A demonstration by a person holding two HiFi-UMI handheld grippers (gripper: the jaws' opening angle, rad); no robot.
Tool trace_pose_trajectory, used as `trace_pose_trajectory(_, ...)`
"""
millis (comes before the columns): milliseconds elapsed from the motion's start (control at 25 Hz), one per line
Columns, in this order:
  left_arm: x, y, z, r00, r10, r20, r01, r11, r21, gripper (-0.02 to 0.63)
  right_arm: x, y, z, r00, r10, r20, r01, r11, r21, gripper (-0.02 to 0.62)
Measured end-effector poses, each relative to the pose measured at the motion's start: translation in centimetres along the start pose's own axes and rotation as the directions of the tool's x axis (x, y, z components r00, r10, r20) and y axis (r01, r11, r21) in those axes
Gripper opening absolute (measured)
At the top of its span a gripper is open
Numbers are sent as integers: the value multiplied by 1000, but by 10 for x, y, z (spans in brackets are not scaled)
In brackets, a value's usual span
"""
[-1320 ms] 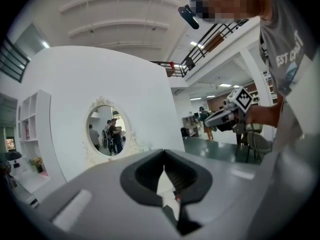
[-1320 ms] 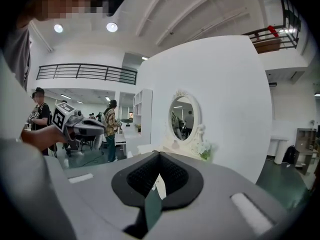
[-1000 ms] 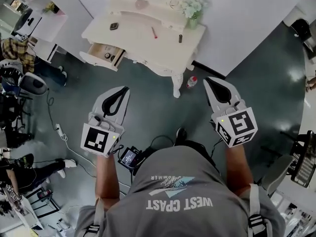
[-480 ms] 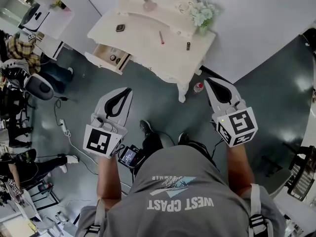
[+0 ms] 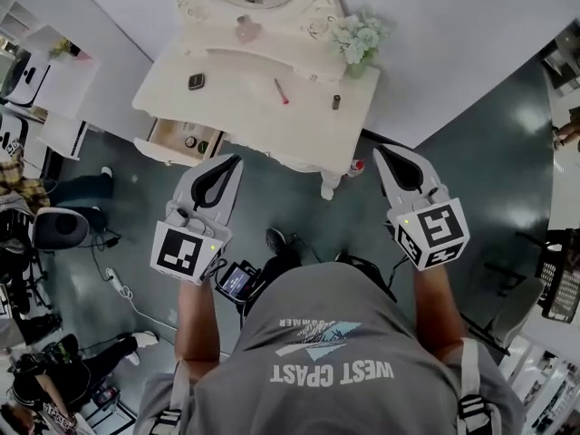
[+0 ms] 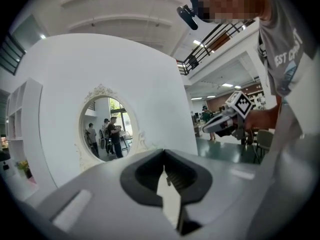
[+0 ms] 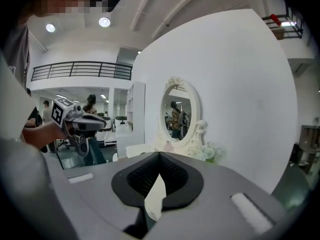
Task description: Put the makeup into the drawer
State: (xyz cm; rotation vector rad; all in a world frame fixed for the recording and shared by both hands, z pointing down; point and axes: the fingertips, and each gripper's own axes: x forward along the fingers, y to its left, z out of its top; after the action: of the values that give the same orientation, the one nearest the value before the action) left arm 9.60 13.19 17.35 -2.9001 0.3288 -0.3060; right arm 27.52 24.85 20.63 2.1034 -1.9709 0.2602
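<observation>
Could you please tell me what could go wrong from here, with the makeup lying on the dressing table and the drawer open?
1. The drawer juts out from the dressing table just ahead of the left tool, which could knock it.
2. The small bottle on the floor by the table's leg could be kicked or stepped on.
3. The pink stick lies loose on the tabletop and might roll off if nudged.

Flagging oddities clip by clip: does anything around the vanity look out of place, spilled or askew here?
Only a small bottle sits on the floor by the vanity table leg, off the tabletop. Nothing is spilled.
</observation>
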Motion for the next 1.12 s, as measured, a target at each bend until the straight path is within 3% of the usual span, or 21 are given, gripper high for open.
trace_pose_trajectory(280,4,81,-9,997,-78,30,77,997,15,3,53,20,22,994,-113,-11,113,994,8,2)
trace_pose_trajectory(560,8,121,-25,990,-130,58,129,991,20,3,86,25,22,984,-173,-47,173,985,-5,2)
trace_pose_trajectory(1120,25,181,-65,999,-7,-43,7,1000,-21,3,180,-28,-13,986,-121,-115,123,992,12,3)
